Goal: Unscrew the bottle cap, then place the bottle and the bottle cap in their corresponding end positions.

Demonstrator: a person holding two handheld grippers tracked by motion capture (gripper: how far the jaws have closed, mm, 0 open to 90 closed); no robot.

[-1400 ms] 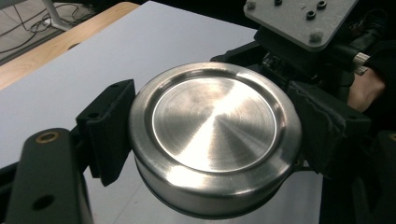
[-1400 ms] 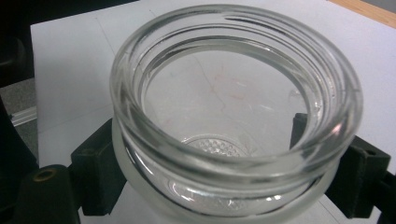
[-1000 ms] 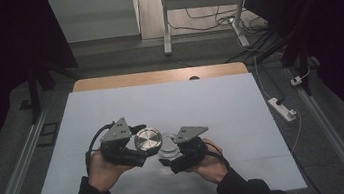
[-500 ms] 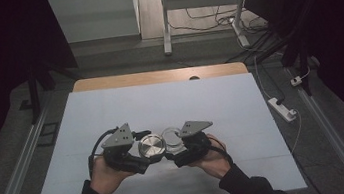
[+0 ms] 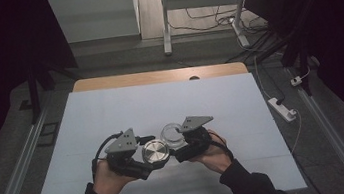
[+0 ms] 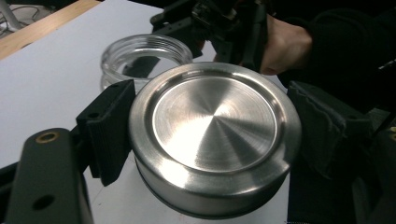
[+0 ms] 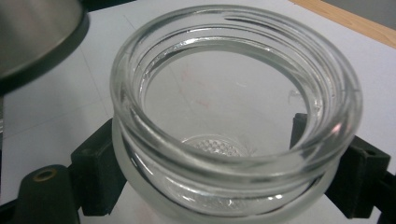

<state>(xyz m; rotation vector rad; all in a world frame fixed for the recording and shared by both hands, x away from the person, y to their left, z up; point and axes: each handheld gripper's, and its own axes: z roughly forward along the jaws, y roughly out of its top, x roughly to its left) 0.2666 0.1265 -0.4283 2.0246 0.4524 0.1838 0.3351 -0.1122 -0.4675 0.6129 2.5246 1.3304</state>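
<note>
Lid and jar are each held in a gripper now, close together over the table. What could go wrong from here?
1. The metal lid is pinched only at its smooth rounded rim by the left gripper; it might slip or tilt.
2. The glass jar, clamped in the right gripper, has a threaded mouth; a tilted lid could cross-thread.
3. Lid and jar nearly touch in the high view; metal may knock glass.

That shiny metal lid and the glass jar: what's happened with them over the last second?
The hands drew a little nearer the person. The metal lid, which overlapped the glass jar half a second ago, now sits beside it, clear of its open mouth. Unchanged: the left gripper grips the lid, the right gripper the jar.
</note>
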